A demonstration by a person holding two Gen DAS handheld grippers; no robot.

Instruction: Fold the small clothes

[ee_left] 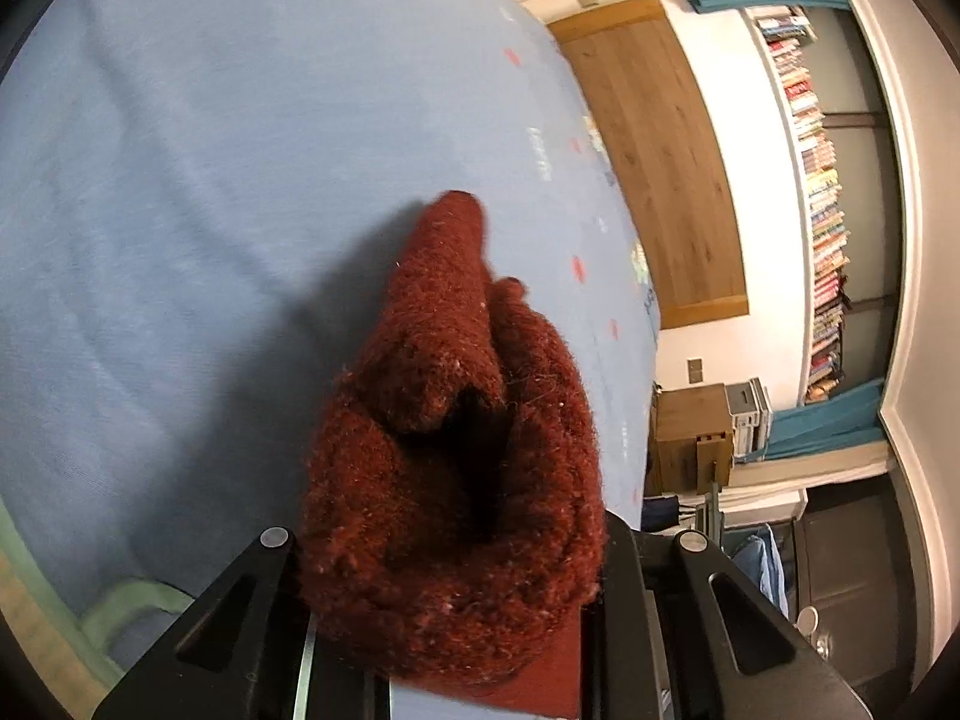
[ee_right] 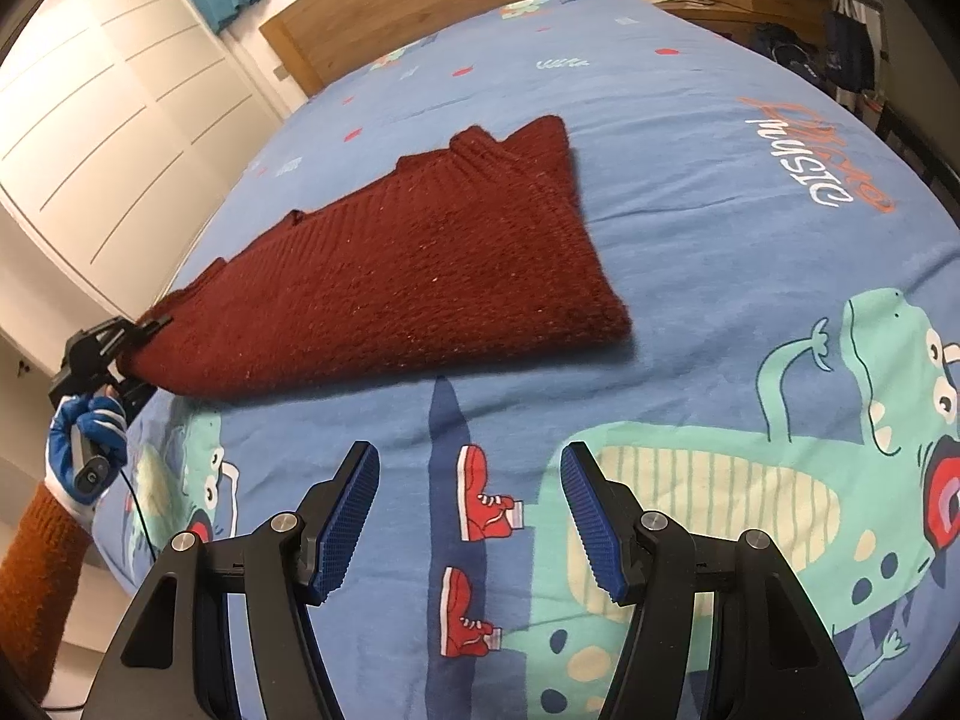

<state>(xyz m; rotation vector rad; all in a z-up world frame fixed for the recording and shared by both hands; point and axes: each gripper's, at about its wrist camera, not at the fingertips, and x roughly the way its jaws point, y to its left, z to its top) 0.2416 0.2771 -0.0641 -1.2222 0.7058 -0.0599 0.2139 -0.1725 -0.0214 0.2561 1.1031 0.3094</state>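
While left fingers (ee_right: 141,354) clamp the sweater (ee_right: 408,276), right fingers (ee_right: 585,516) gape wide.

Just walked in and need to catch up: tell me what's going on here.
A person is folding a dark red sweater on a bed with a blue cartoon cover. The left gripper is clamped on one bunched end of the sweater, lifting it off the cover while the rest lies flat. The right gripper is open and empty, above the cover, short of the sweater.

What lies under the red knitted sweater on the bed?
Under the sweater only the blue cartoon bedcover shows around it. The left tongs lift one end; anything beneath the rest is covered.
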